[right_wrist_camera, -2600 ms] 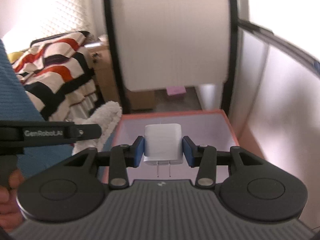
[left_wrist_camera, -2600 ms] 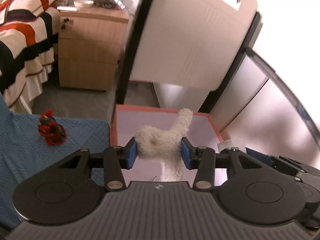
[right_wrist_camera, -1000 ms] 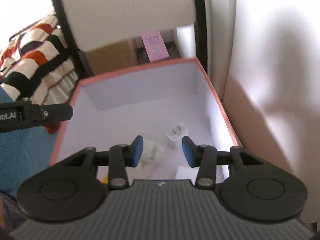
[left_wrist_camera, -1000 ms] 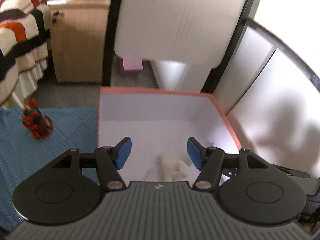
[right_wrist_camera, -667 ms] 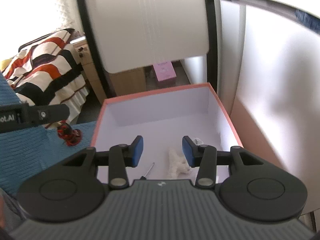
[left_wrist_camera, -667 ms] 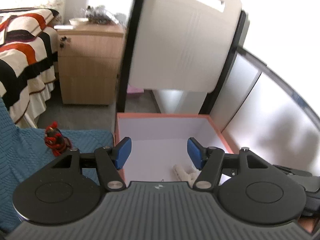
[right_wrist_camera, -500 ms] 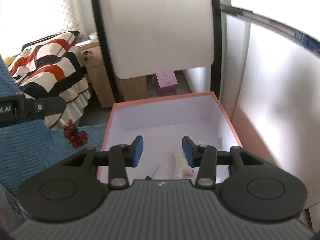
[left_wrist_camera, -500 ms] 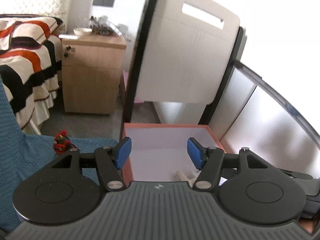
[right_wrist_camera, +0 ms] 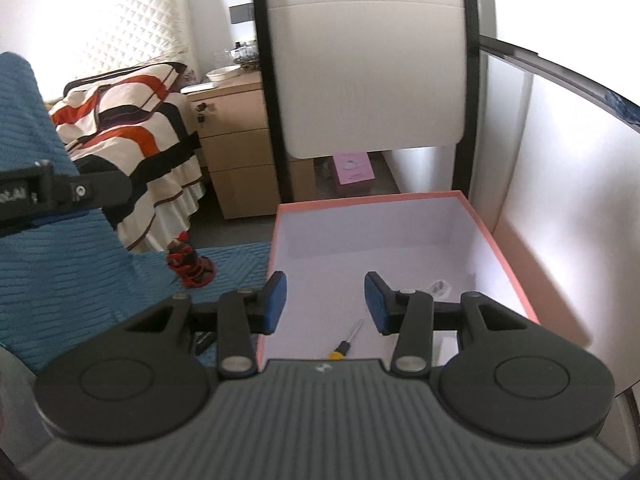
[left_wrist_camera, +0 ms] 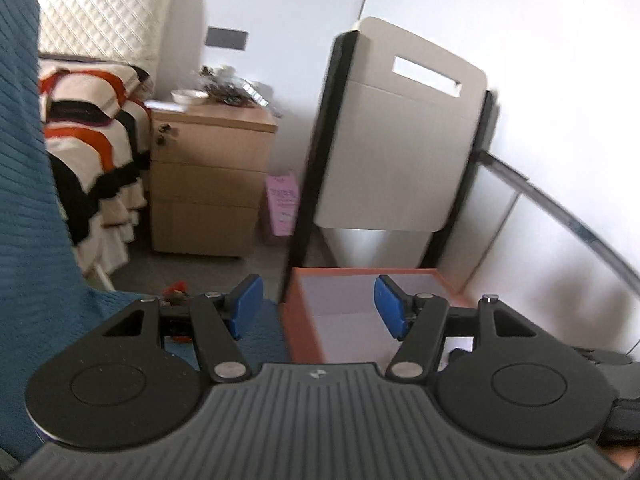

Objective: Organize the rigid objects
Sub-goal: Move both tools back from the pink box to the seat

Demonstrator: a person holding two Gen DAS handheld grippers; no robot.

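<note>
Hovering nearest the lens, the right gripper (right_wrist_camera: 325, 303) has its blue pads (right_wrist_camera: 275, 300) apart with nothing between them; the left gripper (left_wrist_camera: 316, 306) likewise stands spread and empty, wider than the right.

Just past the right gripper's fingers lies a screwdriver (right_wrist_camera: 346, 339) on the pale floor of the box (right_wrist_camera: 508, 268). It is a slim rod: yellow-and-black handle toward the camera, thin metal shaft running up and to the right, so its long axis slants diagonally away. Further right inside the box sits a small clear-and-white item (right_wrist_camera: 439, 289), too small to make out, near the right wall. The box is an open rectangular carton, smooth white inside with a salmon-orange rim and outer skin.

Left of the box, on a ribbed blue quilted cloth (right_wrist_camera: 60, 272), rests a red-and-black knotted toy (right_wrist_camera: 188, 266), well apart from the box.

Beyond stands a chair (right_wrist_camera: 368, 72) with a smooth cream back panel in a black frame, a slot cut near its top. Behind it are a light wooden drawer cabinet (left_wrist_camera: 208, 176), a small pink carton (left_wrist_camera: 283, 208) on the grey floor, and a bed (left_wrist_camera: 88, 120) with a striped orange, black and cream cover under a quilted white headboard.
</note>
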